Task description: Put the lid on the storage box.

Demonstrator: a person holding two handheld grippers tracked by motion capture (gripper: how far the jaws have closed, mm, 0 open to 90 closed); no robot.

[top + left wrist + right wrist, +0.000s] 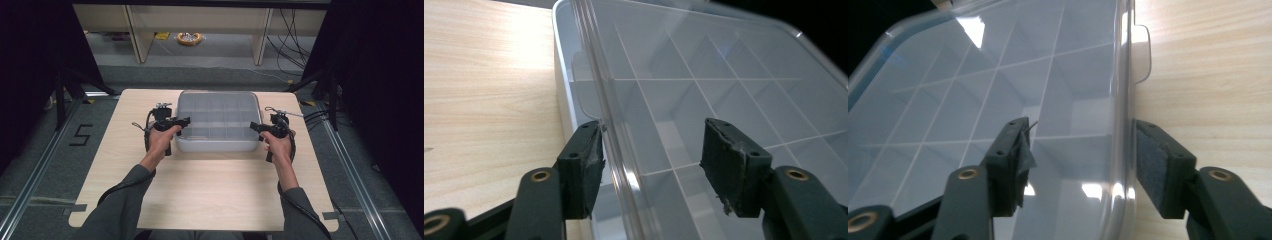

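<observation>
Straddling the side edges of a clear plastic box (218,121), both grippers sit with jaws released, pressing on nothing. The left gripper (184,120) has one pad beside the lid's rim and one over the lid; the right gripper (254,125) is set the same way on the opposite edge. The box rests in the middle of the far half of the wooden table (200,195), lid on, its compartments seemingly empty. Judging by this, the lid looks settled and little remains except drawing the grippers away. No brand or label is readable on the box; a "5" (81,135) is marked on the floor.

Lab, black curtains (30,60), floor rails (35,170), cables (292,37)
</observation>
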